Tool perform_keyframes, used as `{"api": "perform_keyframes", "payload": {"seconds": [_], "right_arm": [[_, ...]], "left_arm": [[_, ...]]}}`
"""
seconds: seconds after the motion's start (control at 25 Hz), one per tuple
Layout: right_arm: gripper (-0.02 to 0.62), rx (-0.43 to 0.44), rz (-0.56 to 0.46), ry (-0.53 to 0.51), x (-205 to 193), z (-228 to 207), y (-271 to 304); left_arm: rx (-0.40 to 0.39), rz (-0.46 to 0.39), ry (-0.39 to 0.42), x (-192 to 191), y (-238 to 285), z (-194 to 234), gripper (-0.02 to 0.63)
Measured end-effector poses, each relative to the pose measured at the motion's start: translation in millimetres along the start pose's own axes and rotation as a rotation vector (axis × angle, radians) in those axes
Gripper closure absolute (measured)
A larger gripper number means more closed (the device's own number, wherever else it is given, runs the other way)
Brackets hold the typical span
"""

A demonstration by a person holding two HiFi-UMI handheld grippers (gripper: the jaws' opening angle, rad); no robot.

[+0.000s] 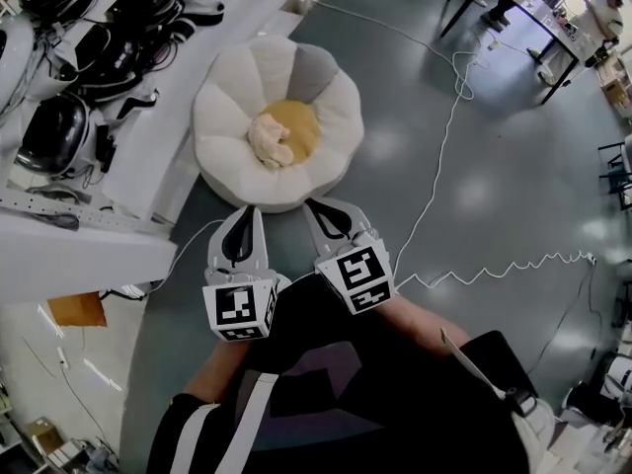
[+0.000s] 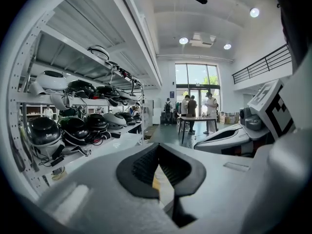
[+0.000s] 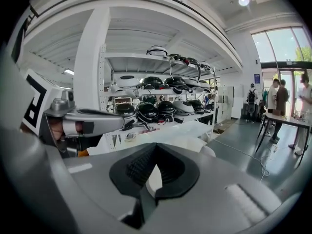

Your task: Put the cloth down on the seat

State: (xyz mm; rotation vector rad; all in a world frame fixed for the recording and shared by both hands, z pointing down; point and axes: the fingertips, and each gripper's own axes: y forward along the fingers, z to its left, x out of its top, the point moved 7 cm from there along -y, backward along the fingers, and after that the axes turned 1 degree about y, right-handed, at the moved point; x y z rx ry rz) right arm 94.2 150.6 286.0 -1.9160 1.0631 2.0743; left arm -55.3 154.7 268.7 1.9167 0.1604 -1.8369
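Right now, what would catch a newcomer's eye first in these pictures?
A white flower-shaped seat on the grey floor, a crumpled cream cloth lying on its yellow centre. Just below, the left tongs and right tongs are shut and empty; helmets crowd the shelves at left.

Cloth (image 1: 272, 138) lay in middle of seat (image 1: 331, 117). Seat stood on floor (image 1: 494, 196), touching shelf unit (image 1: 143, 151) at its left. Helmets (image 1: 54, 131) sat on shelves, left of seat. Left gripper (image 1: 252, 212) and right gripper (image 1: 314, 205) hung side by side just before seat, apart from cloth. Cable (image 1: 434, 178) ran over floor right of seat. Table (image 1: 518, 6) stood behind, far right.
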Motion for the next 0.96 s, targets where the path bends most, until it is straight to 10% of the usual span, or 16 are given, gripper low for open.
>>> {"api": "perform_keyframes", "payload": {"seconds": [0.96], "right_arm": [[0.595,-0.013,0.002,0.023,-3.9,-0.5,2.5]], "left_arm": [[0.033,0.017,-0.025,-9.3,-4.5,6.5,0.604]]}}
